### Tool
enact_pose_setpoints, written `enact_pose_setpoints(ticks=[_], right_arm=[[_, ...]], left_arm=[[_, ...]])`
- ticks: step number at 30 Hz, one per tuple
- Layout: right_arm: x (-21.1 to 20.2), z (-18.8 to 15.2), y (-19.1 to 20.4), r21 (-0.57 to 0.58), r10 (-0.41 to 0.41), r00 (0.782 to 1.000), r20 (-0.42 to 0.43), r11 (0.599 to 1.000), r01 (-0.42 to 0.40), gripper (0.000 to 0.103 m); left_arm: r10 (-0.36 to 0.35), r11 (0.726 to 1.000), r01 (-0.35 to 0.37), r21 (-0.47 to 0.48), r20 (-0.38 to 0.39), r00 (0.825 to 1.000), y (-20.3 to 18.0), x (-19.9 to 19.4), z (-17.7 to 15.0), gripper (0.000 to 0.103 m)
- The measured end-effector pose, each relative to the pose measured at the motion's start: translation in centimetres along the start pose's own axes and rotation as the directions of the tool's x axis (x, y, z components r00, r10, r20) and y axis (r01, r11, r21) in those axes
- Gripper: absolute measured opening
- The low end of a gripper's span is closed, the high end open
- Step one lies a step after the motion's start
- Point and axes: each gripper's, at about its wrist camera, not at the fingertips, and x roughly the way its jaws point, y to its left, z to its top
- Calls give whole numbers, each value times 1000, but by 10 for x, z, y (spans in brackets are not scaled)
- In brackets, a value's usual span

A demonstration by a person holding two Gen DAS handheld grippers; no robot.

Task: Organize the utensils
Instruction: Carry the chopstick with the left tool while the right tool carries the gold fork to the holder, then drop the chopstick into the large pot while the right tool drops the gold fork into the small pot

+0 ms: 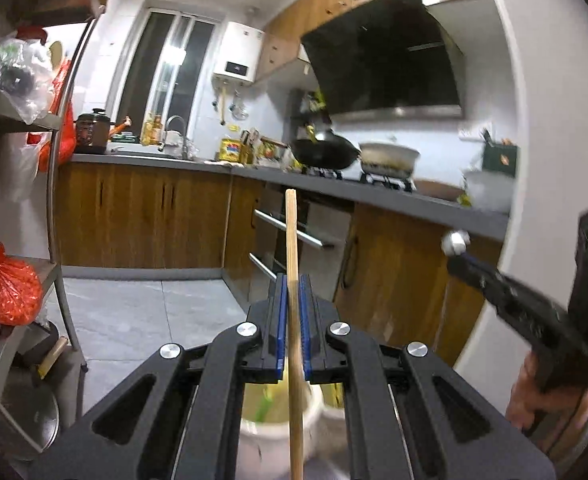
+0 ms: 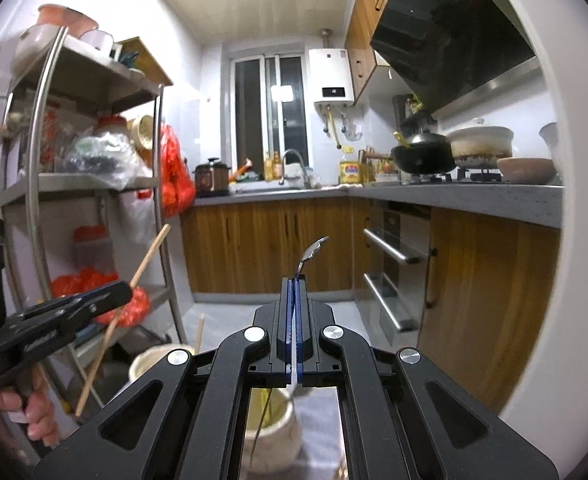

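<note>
My left gripper (image 1: pixel 292 280) is shut on a long wooden chopstick (image 1: pixel 292 232), which sticks out past the pads and runs down toward a white jar (image 1: pixel 272 436) below. From the right wrist view the same gripper (image 2: pixel 128 290) is at the left, gripping the slanted chopstick (image 2: pixel 150 254). My right gripper (image 2: pixel 295 280) is shut on a metal spoon (image 2: pixel 313 251). Its shiny end pokes forward, and its thin stem hangs down over the jar (image 2: pixel 284 436). The left wrist view shows the right gripper (image 1: pixel 459 260) at the right edge, with the spoon (image 1: pixel 455 242) at its tip. Another chopstick (image 2: pixel 200 334) stands near the jar's rim.
A metal shelf rack (image 2: pixel 94 184) with red and clear bags stands on the left. A grey counter (image 2: pixel 473 196) carries a black wok (image 2: pixel 423 158) and a white pot (image 2: pixel 479 140). Wooden cabinets and metal drawer handles (image 2: pixel 393 250) are on the right. Grey floor tiles (image 1: pixel 142 312) lie ahead.
</note>
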Motion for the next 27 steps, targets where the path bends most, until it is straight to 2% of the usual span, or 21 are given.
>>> enact_pose_setpoints(ticks=[8, 12, 15, 20, 27], right_arm=[[34, -4, -6, 49, -23, 999, 26, 999, 21, 2], [50, -16, -5, 36, -26, 1000, -9, 999, 27, 2], [56, -23, -3, 16, -22, 999, -37, 1000, 23, 2], [62, -34, 4, -11, 44, 993, -105, 999, -46, 2], [74, -47, 19, -50, 142, 966, -218, 987, -156, 2]], left_arm=[[109, 994, -109, 2, 79, 991, 6, 49, 1, 5], [141, 990, -142, -2, 82, 987, 9, 63, -5, 6], [142, 990, -143, 11, 68, 988, 10, 65, -14, 6], [121, 991, -122, 46, 22, 992, 13, 49, -29, 6], [106, 993, -100, 66, -99, 989, 16, 29, -54, 6]])
